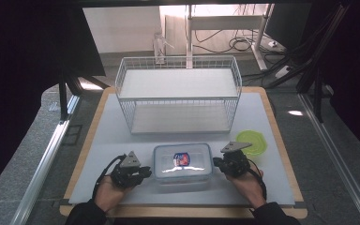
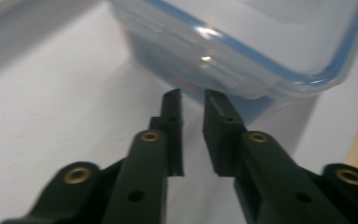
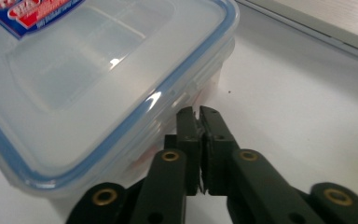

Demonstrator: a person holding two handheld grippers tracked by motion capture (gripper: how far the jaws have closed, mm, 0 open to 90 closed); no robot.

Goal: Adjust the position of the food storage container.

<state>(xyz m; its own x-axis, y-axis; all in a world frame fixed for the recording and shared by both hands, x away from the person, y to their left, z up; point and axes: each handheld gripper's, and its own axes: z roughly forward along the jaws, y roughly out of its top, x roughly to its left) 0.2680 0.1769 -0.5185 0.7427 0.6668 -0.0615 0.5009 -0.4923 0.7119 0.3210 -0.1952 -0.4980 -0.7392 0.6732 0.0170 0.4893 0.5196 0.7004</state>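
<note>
Looks like early days here: the clear lidded container (image 1: 183, 161) sits low in the middle of the frame on the white mat (image 1: 98, 150), lid on and not lifted. The left gripper (image 1: 143, 172) has its jaws a narrow slit apart by one end, and the right gripper (image 1: 217, 163), nearly closed on nothing, noses in at the other. Open mat lies at both sides, but the wire rack (image 1: 178, 93) just above and the green lid (image 1: 252, 141) at right crowd it a bit.

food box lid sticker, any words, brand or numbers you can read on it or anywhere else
Sticker on the food box lid: red and blue with white lettering, too blurred to read.
Same sticker in the high view: too small to read.
Wire rack, green lid, table: no text to be seen.
</note>
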